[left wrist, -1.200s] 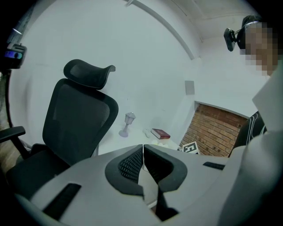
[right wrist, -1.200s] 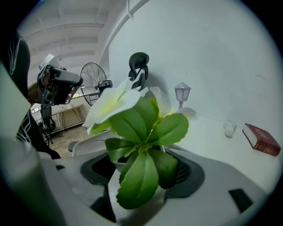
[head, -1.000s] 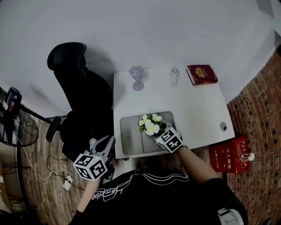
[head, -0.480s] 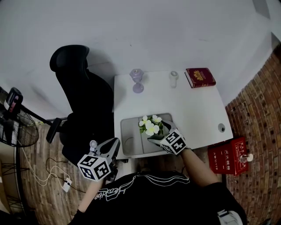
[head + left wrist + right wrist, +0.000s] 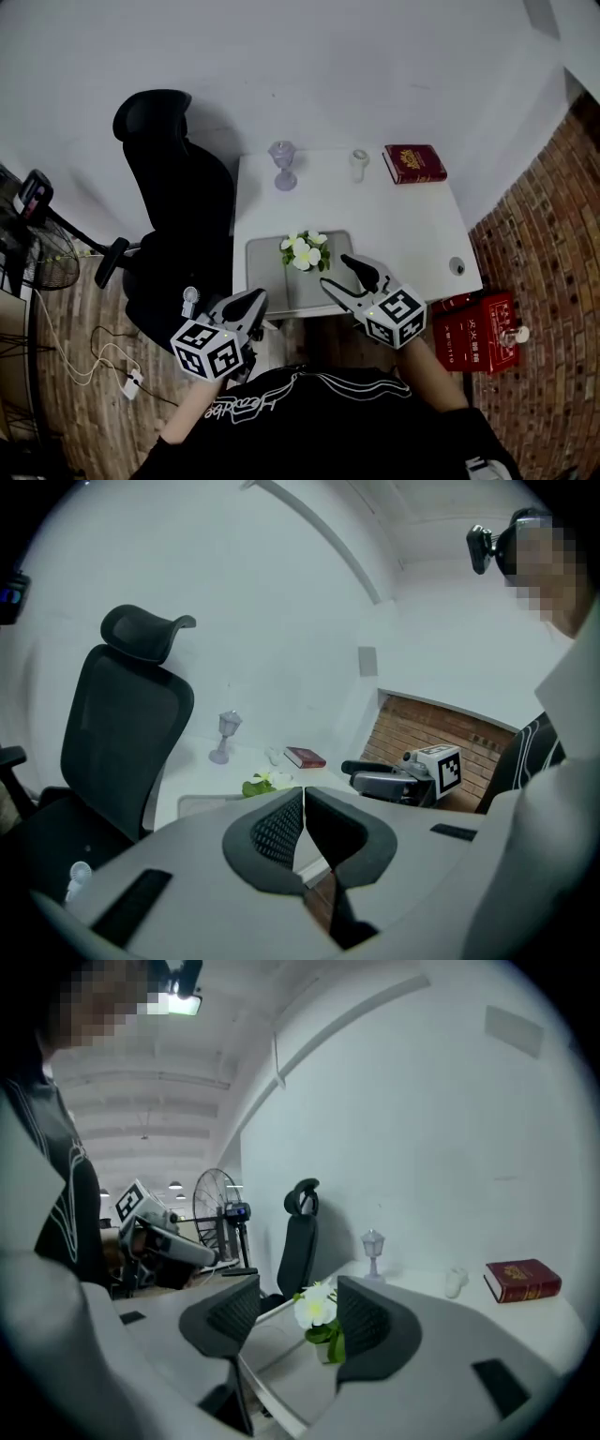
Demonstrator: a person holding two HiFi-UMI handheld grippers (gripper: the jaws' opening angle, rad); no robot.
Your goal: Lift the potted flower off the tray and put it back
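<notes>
Right gripper [image 5: 335, 272]: jaws apart, closing, pinching nothing. Potted flower [image 5: 302, 251] shows in gap in right gripper view but stands beyond fingertips, untouched. Flower upright on tray [image 5: 267, 279], toward tray's far edge. Right fingertips over tray's near-right corner, by table [image 5: 403, 225] front edge. Bare tabletop right of them. Left gripper [image 5: 251, 302]: jaws pressed together, empty, off table's front-left corner, chair [image 5: 178, 206] beyond fingertips.
</notes>
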